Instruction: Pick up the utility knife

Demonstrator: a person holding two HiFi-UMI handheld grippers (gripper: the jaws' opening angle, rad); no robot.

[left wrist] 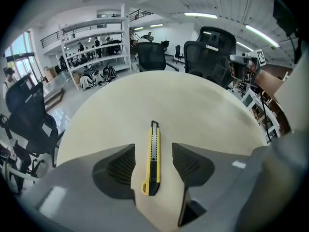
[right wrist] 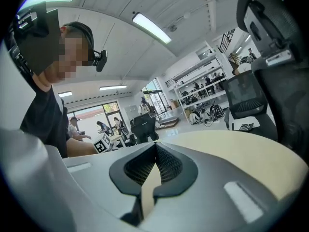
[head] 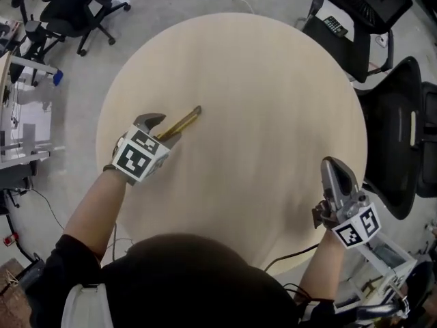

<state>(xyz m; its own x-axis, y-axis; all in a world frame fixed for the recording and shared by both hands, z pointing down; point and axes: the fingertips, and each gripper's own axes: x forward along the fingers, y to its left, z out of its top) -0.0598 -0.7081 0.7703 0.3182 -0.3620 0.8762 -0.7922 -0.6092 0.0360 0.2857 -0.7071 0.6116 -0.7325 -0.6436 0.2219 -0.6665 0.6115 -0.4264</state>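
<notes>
Open-plan workshop office: shelving racks (left wrist: 91, 47), office chairs (left wrist: 212, 52).

In the head view the near end of the utility knife (head: 183, 122) is covered by the left gripper (head: 164, 128), so only its far part shows on the tabletop (head: 259, 94). The tabletop's near edge lies hidden behind the person's head and shoulders (head: 184, 272). The office chairs (head: 403, 135) at the right are cut off by the picture's edge, and in the left gripper view the goods on the far shelves (left wrist: 96, 47) are too small to tell.
</notes>
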